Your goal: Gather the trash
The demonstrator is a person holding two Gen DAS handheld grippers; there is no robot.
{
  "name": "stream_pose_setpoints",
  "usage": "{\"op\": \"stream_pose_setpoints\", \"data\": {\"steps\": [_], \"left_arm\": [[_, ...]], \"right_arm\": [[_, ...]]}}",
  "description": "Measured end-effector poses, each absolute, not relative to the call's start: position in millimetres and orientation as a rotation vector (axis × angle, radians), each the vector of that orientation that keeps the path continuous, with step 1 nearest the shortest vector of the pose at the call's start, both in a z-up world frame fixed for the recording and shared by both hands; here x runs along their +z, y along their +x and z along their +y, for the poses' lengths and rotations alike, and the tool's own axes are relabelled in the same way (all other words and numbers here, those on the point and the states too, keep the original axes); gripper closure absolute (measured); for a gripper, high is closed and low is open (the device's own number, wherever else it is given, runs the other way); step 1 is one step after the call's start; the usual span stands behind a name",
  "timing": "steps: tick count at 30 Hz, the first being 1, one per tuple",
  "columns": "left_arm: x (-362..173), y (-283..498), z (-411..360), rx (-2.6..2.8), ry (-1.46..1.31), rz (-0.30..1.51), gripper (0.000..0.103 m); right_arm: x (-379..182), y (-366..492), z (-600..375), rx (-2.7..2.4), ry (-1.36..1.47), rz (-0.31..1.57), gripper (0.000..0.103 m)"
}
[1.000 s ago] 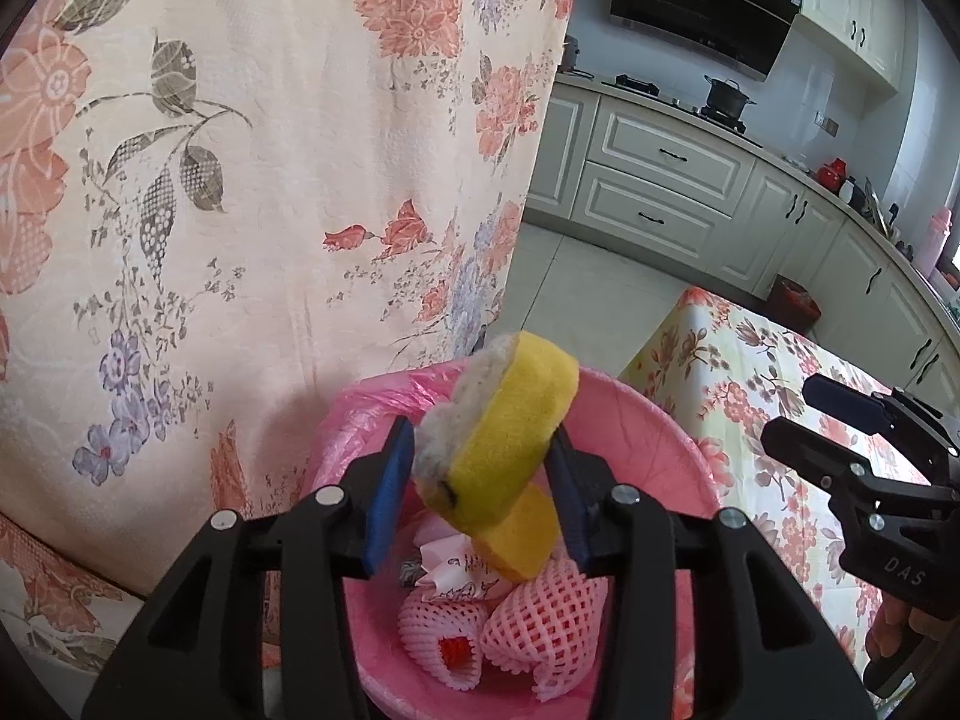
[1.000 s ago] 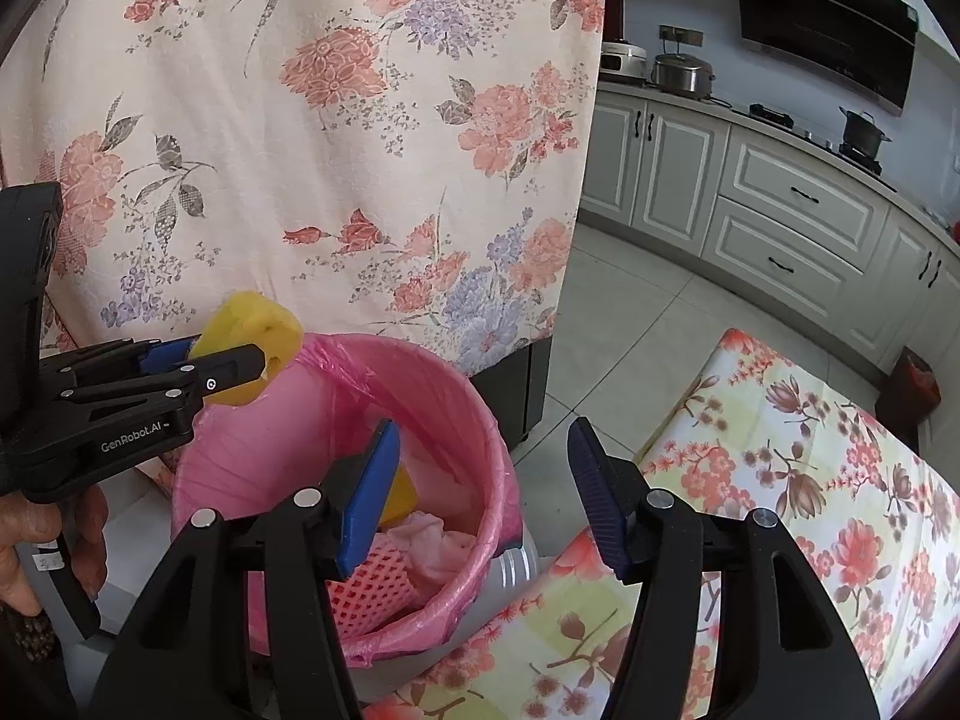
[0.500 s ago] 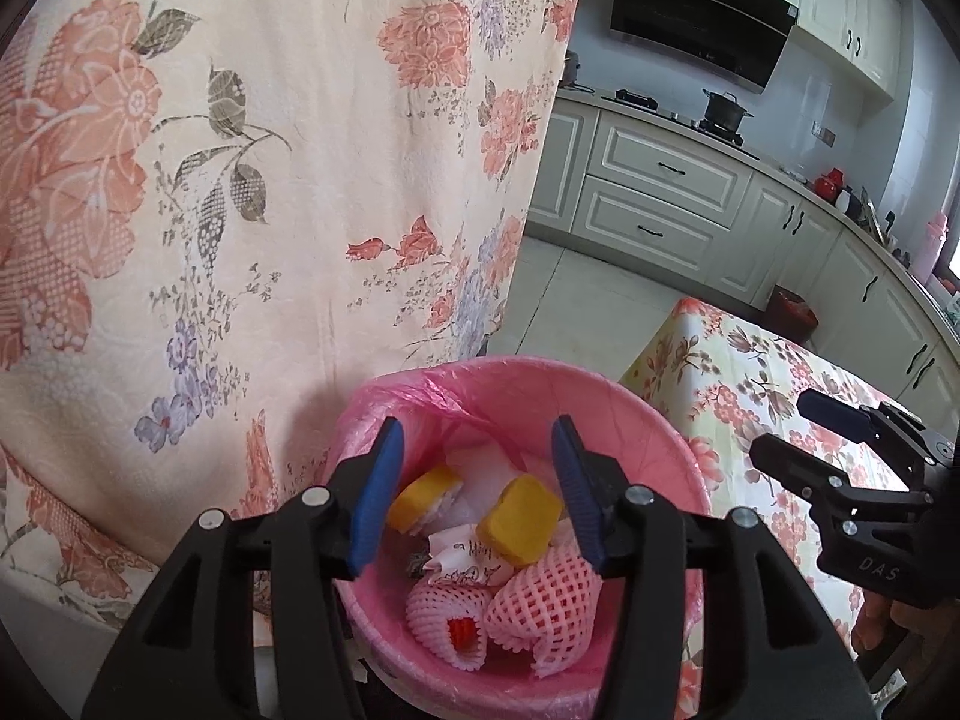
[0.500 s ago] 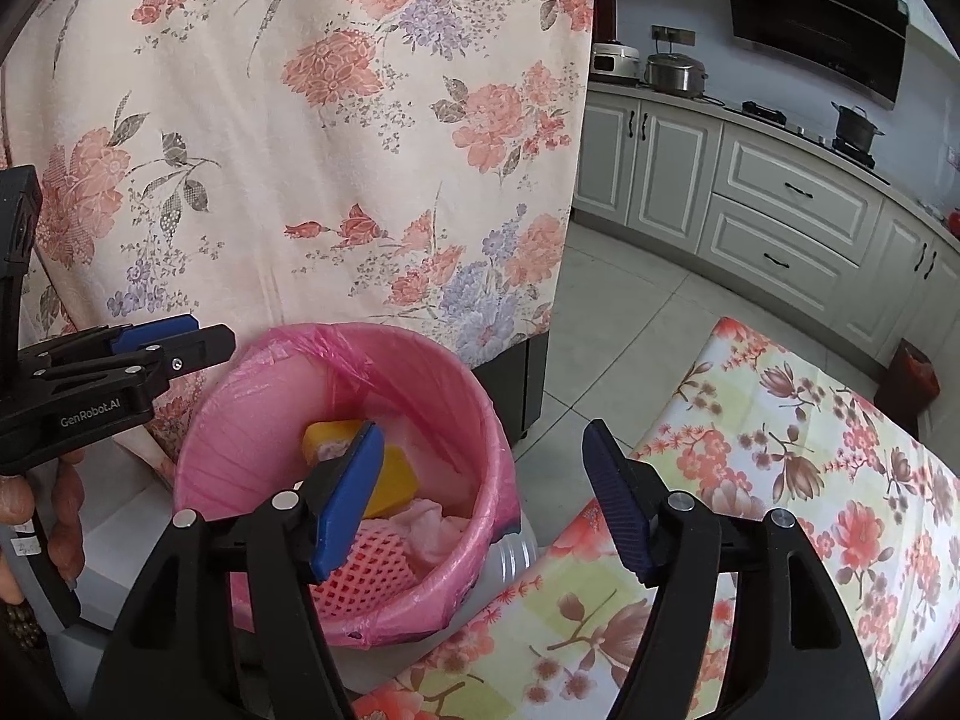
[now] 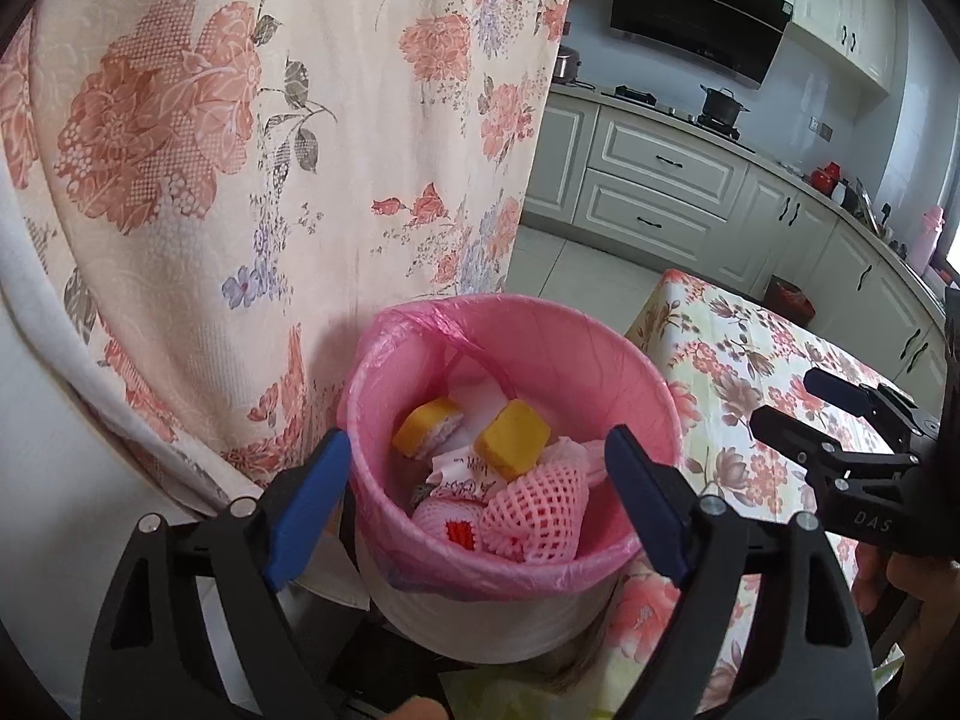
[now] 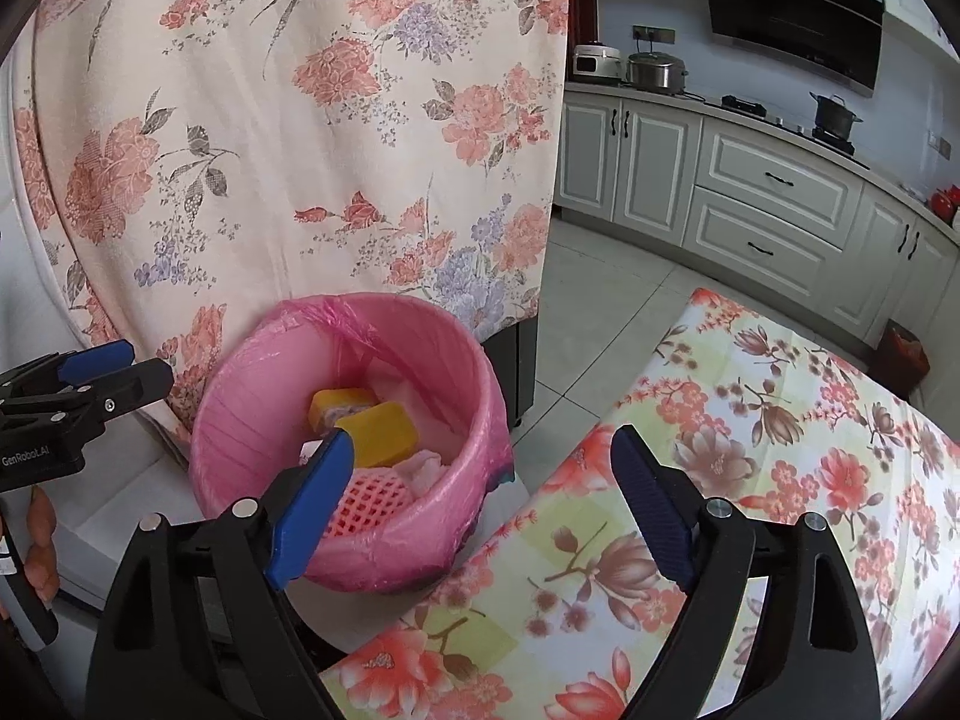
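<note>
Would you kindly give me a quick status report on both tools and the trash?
Left tool, right tool just opened, both empty. Yellow sponges in the pink-lined bin. Nothing in the way.

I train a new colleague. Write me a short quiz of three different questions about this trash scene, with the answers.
1. True or false: the left gripper holds a sponge.
2. What colour is the liner of the bin?
3. Where do the two yellow sponges lie? A) on the floral tablecloth B) in the bin C) in the right gripper

Key: 1 false, its jaws have just been opening and are empty; 2 pink; 3 B.
</note>
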State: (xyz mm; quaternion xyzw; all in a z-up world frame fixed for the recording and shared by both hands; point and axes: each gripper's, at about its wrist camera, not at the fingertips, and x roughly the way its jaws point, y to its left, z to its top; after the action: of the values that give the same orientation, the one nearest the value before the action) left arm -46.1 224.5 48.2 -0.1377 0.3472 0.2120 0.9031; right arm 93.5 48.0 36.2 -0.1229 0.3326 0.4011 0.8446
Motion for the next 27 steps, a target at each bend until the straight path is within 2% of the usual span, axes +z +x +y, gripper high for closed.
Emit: {"op": "stream_pose_setpoints", "data": {"steps": [2,6,27], "left_arm": [[46,-52,220,0.435,-0.293,0.733,0.009],[42,-65,215,0.491,-0.275,0.756,0.006],[37,-75,206,0.469,-0.256,0.756,0.005]], "right_arm": [[36,88,43,0.850,-0.249,0.705,0.018],[35,74,34,0.854,-0.247,0.705,0.018],[39,45,32,0.891,-0.261,0.677,0.018]]}}
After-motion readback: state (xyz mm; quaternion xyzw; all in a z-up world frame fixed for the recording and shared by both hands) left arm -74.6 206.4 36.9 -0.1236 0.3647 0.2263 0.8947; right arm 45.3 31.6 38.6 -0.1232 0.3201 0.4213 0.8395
